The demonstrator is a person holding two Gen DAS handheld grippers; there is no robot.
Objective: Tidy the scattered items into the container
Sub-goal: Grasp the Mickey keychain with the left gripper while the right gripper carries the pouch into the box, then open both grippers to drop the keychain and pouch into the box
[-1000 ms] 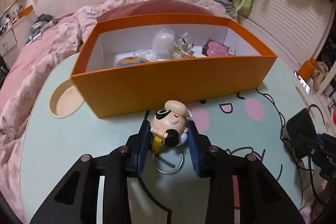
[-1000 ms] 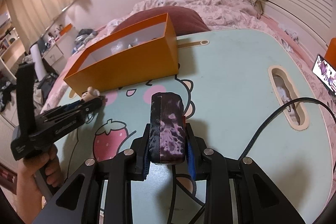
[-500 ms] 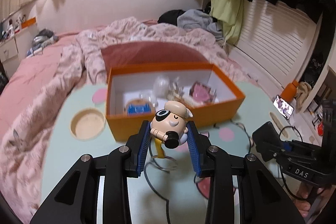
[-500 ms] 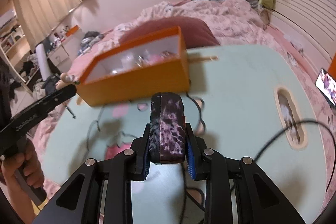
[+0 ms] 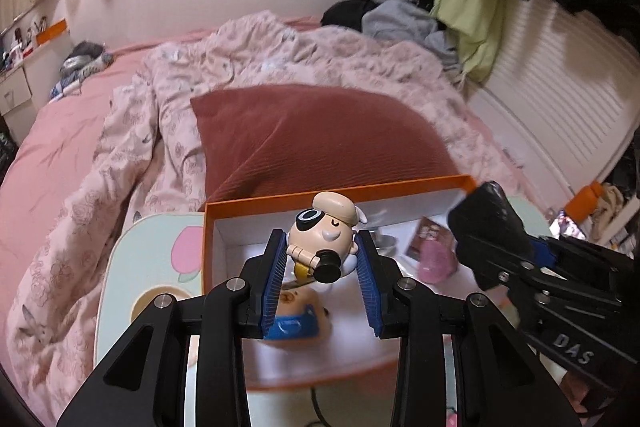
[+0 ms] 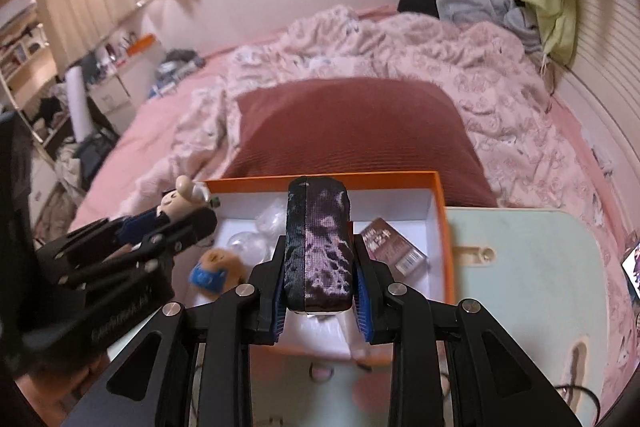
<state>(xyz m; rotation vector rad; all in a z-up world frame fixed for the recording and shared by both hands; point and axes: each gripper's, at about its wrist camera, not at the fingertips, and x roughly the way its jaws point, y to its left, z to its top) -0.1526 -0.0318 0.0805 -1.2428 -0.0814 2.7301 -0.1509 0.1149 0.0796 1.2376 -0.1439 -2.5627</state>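
Behind the orange box [image 6: 440, 211], rumpled pink bed. Inside already: brown packet [image 6: 394, 247], plush toy [image 6: 216, 267] (others blurred). Above the box, undropped: left gripper [image 5: 322, 263] fingers clenched on dog figurine [image 5: 324, 231], right gripper [image 6: 320, 285] grasping dark pouch [image 6: 318, 243].

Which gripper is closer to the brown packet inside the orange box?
Right. The right gripper, holding the dark pouch, sits right beside the brown packet. The left gripper, holding the dog toy, is over the orange box's other end.
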